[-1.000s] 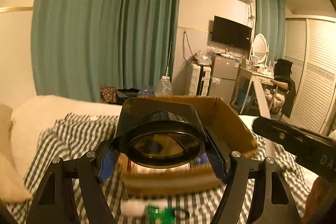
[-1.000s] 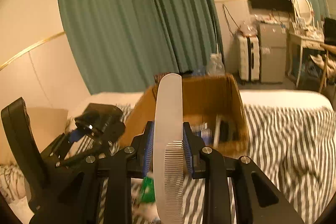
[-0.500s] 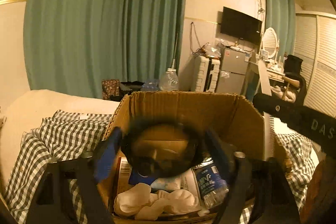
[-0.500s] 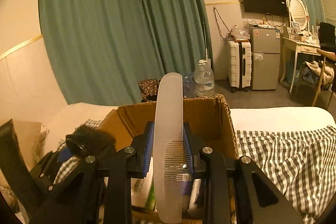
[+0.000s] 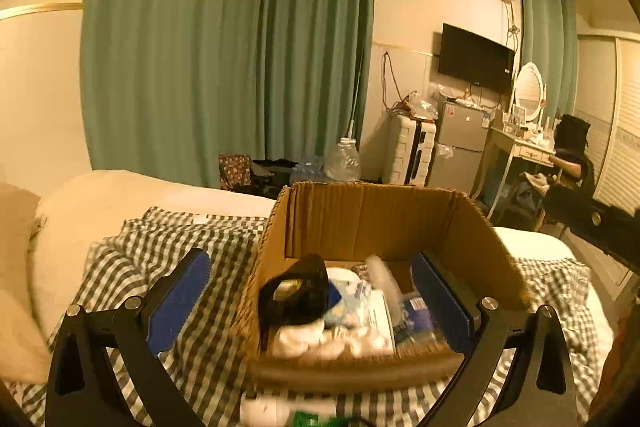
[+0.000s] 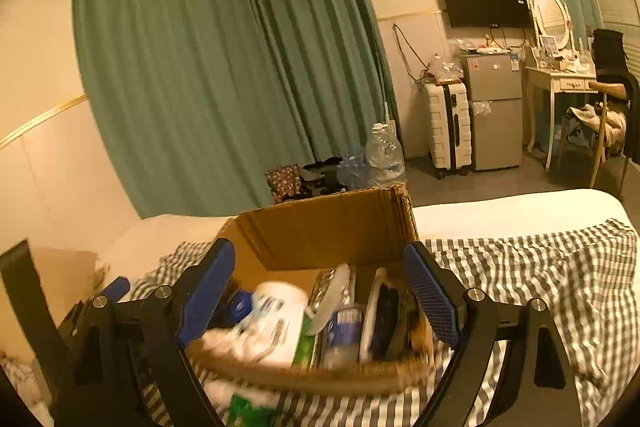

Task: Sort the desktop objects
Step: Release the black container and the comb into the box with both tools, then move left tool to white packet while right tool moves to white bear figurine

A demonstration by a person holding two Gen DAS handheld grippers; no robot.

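Observation:
An open cardboard box (image 5: 360, 219) stands on the checked bed cover; it also shows in the right wrist view (image 6: 328, 227). My left gripper (image 5: 312, 303) is open and empty above the box's near side. A black round container (image 5: 294, 293) lies inside at the left, among white socks, packets and a small bottle. My right gripper (image 6: 320, 299) is open and empty over the box. The pale comb (image 6: 334, 297) lies inside it, blurred, beside a white roll (image 6: 276, 311) and a small bottle (image 6: 344, 331).
A green and white packet (image 5: 304, 415) lies on the cover in front of the box, also seen in the right wrist view (image 6: 248, 407). A pillow (image 5: 20, 267) is at the left. Beyond the bed are a water jug (image 6: 384, 151), suitcase, fridge and dressing table.
Both grippers have opened. The black round container has dropped from my left gripper into the box, and the comb from my right gripper into the box.

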